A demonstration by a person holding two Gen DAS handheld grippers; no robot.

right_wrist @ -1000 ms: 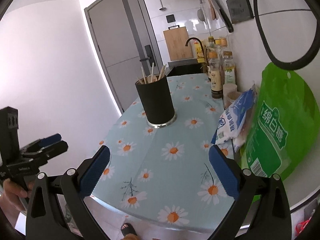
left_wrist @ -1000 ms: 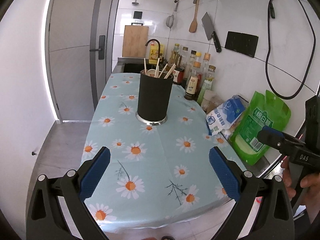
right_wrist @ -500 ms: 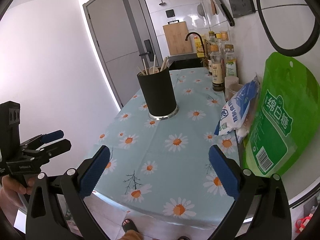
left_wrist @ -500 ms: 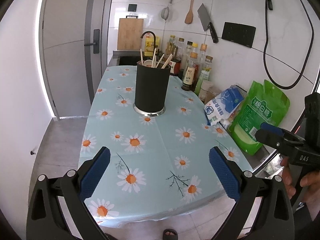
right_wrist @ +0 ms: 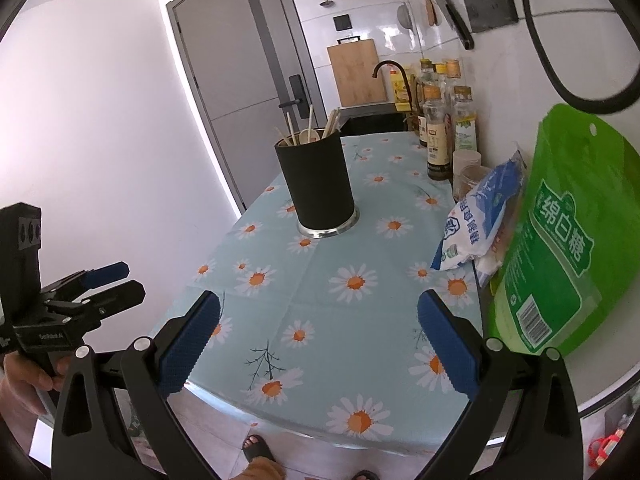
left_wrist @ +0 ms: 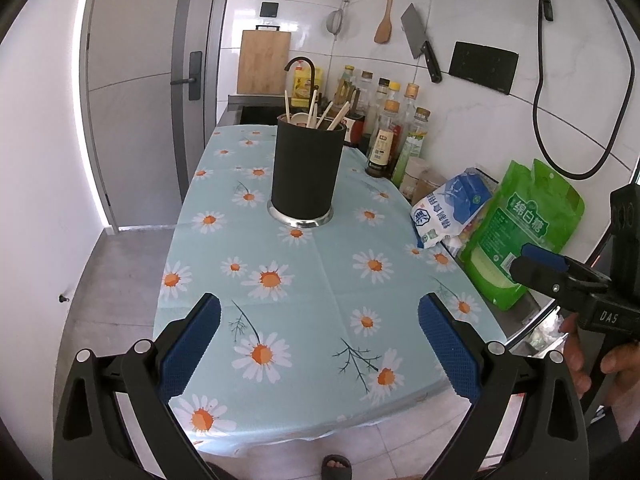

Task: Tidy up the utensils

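Standing upright on the daisy-print tablecloth: black utensil holder with a silver base ring, holding chopsticks and a pale spoon that poke above its rim. Behind the holder, against the tiled wall, a row of sauce bottles and a dark curved tap; further behind, a wooden cutting board leaning upright. To the right of the holder, well apart from it, a blue-and-white bag lying tilted, and just beside that a green bag standing against the wall. Above the bottles, hung on the wall: wooden spatula and cleaver.

Hovering over the near edge of the cloth, well short of the holder: left gripper, jaws spread wide, nothing between the blue pads. Same for the right gripper, jaws wide apart and empty, near the table's front edge. Seen from the left wrist camera, the right gripper off to the right of the holder beside the green bag, held by a hand. Below the table edge, a sandalled foot on the floor.
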